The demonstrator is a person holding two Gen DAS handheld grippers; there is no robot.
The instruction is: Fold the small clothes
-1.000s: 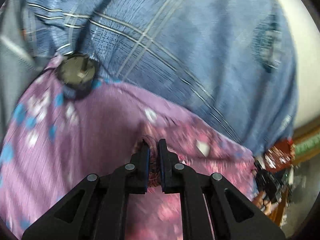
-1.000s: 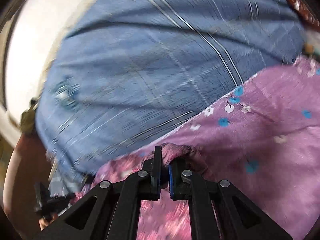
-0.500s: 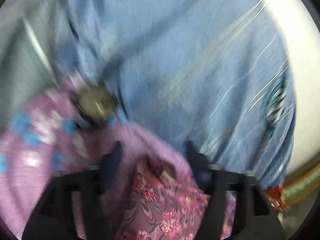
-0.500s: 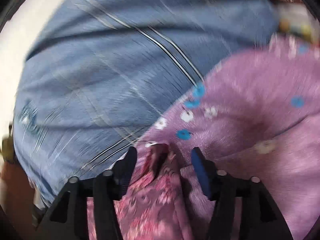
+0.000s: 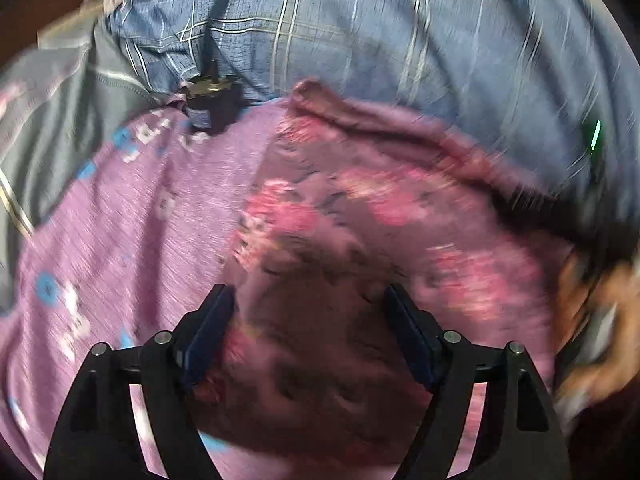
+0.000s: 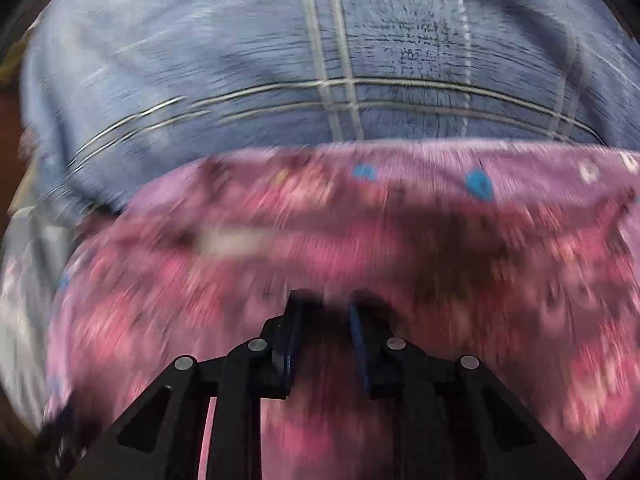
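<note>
A small garment with a dark pink flower print (image 5: pixel 360 220) lies on a lilac cloth with blue and white flowers (image 5: pixel 132 208). My left gripper (image 5: pixel 308 300) is open, its jaws wide apart just above the garment, holding nothing. In the right wrist view the same garment (image 6: pixel 280 240) fills the lower half, blurred. My right gripper (image 6: pixel 322 304) hovers over it with its jaws partly open and a narrow gap between them; nothing shows between them.
A blue checked sheet (image 5: pixel 360 32) (image 6: pixel 320 60) covers the surface behind the cloths. A small dark round object (image 5: pixel 210 98) sits at the lilac cloth's far edge. A grey cloth (image 5: pixel 60 112) lies at the left. A blurred hand (image 5: pixel 592 320) shows at the right.
Both grippers were shut on the flower-print garment a second ago, then opened and let it go. The garment now lies spread out. The right jaws have since narrowed; both views have shifted.
</note>
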